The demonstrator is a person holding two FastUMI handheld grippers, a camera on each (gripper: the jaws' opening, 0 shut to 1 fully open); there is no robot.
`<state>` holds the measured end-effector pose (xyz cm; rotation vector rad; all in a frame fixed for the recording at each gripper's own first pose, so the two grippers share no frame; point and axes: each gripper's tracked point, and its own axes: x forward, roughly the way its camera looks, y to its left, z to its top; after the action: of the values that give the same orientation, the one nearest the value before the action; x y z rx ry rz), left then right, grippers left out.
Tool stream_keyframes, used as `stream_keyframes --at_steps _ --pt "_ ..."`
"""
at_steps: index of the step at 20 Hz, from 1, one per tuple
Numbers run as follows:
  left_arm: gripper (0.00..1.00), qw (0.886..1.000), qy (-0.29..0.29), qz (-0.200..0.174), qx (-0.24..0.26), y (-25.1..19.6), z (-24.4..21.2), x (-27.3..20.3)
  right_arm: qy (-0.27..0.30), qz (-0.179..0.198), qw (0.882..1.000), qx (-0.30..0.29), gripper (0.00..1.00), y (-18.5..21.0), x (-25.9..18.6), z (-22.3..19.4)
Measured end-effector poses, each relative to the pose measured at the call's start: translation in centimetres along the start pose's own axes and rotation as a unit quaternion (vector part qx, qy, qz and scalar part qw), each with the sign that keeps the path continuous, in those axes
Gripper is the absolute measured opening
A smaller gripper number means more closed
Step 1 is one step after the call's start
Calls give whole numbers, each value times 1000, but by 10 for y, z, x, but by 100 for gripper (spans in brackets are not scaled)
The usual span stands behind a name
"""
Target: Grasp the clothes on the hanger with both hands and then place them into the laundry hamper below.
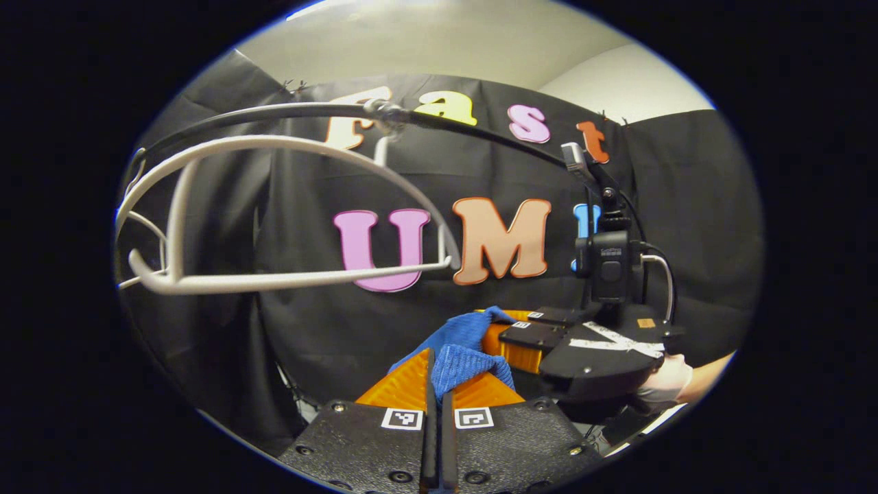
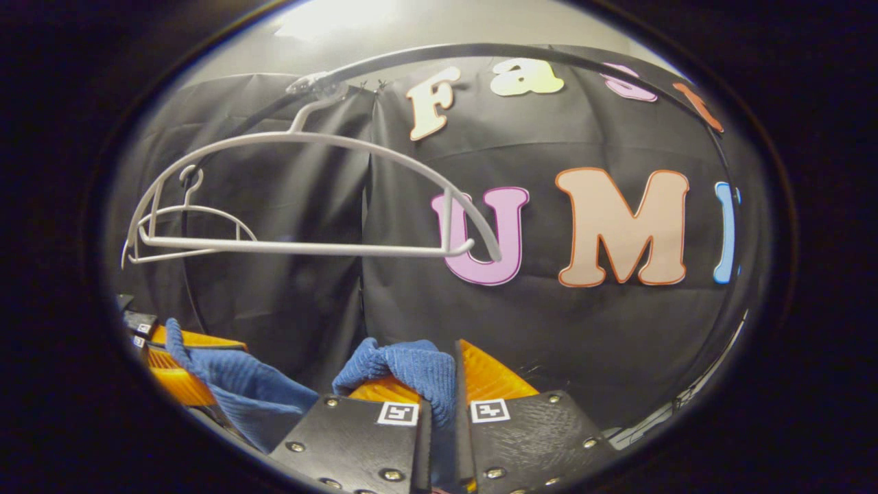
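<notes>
Holding the blue cloth [image 1: 458, 357] between us, we have the left gripper [image 1: 439, 381] and the right gripper [image 2: 453, 394] each closed on one end, below the bare white hanger [image 1: 274, 219] on its dark rail [image 1: 473, 130]. Black cloth wall [image 2: 309, 302] stands behind, pale ceiling [image 1: 439, 48] above.

This is a staged recording booth rather than anyone's home: black cloth [image 2: 288, 274] drapes every side as wall, creased and pinned at the top, with a plain pale ceiling [image 1: 425, 41] above it. A dark rail [image 1: 274, 113] runs across the cloth, and white plastic hangers [image 2: 309, 199] hang bare from it. A small camera [image 1: 607, 264] with cables sits mounted on handheld gear
</notes>
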<state>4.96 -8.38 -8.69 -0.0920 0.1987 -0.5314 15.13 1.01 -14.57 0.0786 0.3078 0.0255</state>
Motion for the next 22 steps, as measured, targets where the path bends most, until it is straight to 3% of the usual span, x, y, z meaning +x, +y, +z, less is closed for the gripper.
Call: stream_keyframes --at_steps 7,13,22 --pt "3 999 -21 -28 -37 -10 6 33 -5 -2 1000 11 13 -12 -4 6" --pt "2 996 27 -39 -72 -7 -54 29 52 0 998 26 13 -10 -1 -56" --pt "3 989 137 7 -56 27 -150 13 149 8 987 64 14 2 -6 -155"
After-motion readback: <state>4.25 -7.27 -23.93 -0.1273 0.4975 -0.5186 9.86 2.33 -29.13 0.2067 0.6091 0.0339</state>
